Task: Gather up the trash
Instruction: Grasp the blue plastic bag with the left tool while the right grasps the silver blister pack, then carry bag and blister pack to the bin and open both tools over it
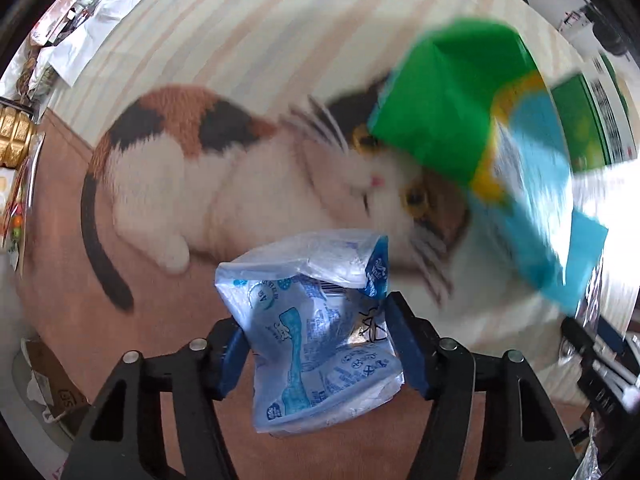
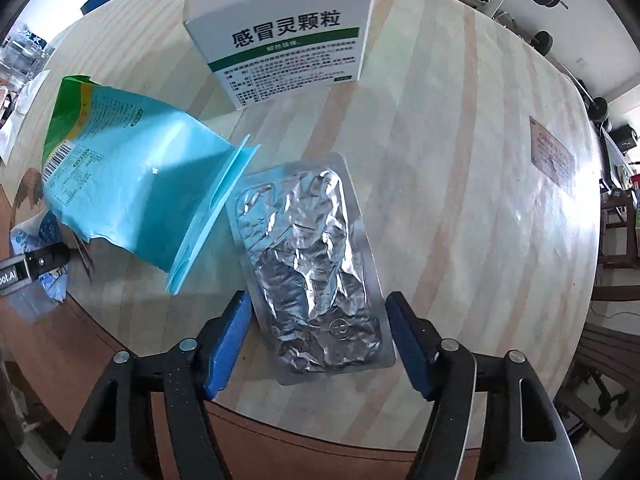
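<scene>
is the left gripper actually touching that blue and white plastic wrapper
Touching. The left wrist view shows the left gripper pinching the plastic wrapper, both blue pads pressed into its sides.

In your left wrist view, the green and blue pouch (image 1: 480, 140) is smeared by motion blur and covers the top of the cat's head (image 1: 384, 184). In your right wrist view, the top of the white medicine box (image 2: 280, 28) is cut by the picture's edge, and its small print is too fine to read.
</scene>
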### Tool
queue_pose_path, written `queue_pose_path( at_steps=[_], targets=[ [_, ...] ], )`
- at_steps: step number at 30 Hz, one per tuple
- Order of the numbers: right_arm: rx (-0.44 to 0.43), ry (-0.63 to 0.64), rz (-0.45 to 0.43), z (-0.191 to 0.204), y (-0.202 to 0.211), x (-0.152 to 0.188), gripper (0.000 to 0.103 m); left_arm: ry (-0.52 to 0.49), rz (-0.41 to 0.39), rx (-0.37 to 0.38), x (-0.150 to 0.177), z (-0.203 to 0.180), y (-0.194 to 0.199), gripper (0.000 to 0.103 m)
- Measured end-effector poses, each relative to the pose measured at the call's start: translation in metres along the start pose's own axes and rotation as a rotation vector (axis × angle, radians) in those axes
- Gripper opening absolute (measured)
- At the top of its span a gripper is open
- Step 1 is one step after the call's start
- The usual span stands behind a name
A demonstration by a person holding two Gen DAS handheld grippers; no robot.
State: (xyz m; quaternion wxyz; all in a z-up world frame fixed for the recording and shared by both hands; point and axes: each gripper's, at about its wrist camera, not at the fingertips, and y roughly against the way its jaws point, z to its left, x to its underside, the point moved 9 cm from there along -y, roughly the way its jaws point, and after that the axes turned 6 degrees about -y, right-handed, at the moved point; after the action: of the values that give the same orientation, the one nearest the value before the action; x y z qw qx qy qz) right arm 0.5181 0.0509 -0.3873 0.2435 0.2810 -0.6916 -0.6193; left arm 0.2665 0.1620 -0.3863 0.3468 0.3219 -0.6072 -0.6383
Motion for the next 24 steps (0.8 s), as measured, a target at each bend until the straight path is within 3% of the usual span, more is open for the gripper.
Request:
queue_pose_path(
  at_steps=[6, 16, 24],
  targets=[
    [-0.01, 0.008, 0.082, -0.019, -0.002, 0.035, 0.067, 0.006, 0.014, 0.024, 0.062, -0.019, -0.001, 0.062],
    [0.021, 0.0, 0.07, -0.007, -0.004, 0.027, 0.07, 0.009, 0.006, 0.026, 0.066, -0.019, 0.004, 0.061],
    [0.017, 0.009, 0.04, 0.0, 0.002, 0.054, 0.067, -0.01, 0.0, 0.016, 0.061, -0.019, 0.005, 0.058]
  ],
)
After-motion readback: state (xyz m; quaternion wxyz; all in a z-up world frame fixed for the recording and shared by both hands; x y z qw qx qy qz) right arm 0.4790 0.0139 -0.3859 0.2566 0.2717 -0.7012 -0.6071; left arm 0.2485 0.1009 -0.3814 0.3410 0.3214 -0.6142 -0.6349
